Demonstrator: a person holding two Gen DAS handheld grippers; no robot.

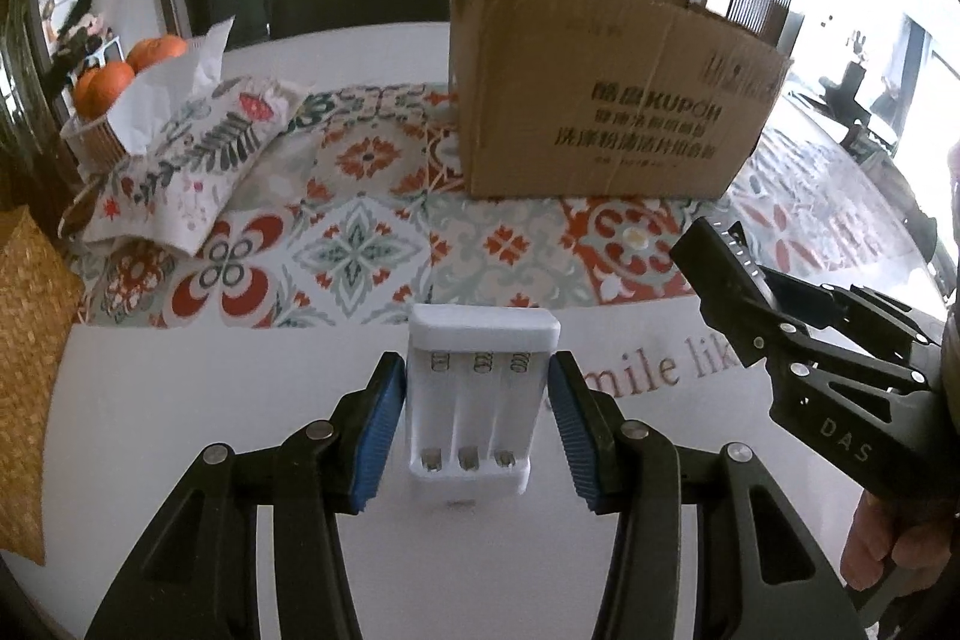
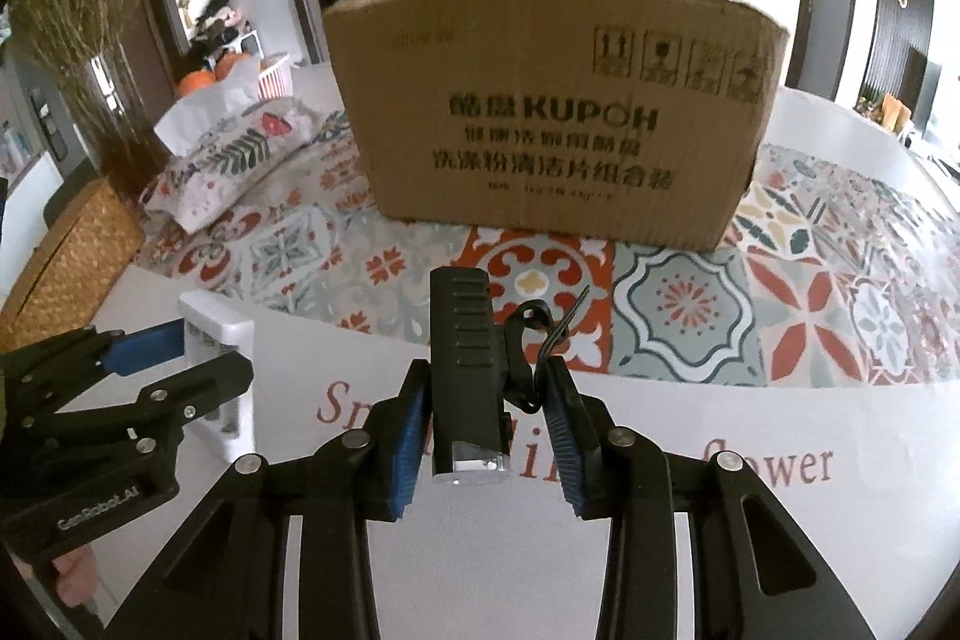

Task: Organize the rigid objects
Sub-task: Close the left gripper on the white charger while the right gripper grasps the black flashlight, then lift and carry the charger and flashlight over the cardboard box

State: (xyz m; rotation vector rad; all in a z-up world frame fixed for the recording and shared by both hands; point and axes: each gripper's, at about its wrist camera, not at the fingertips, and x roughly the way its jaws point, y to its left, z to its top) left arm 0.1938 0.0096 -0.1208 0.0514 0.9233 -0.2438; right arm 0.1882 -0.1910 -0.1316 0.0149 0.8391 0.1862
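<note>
White battery charger (image 1: 474, 400) sits between my left claw's (image 1: 477, 421) blue pads, gripped across its long sides. I judge it light, stiff, smooth plastic; the flat sides are the sensible hold. Right claw (image 2: 489, 421) is clenched on a black bike light (image 2: 465, 376), hard-shelled, its strap bracket against the right pad. Both claws pitch steeply down over the white surface (image 2: 690, 550), side by side. Cardboard box (image 2: 558, 112) stands ahead on the patterned mat (image 2: 690, 310), its inside hidden.
</note>
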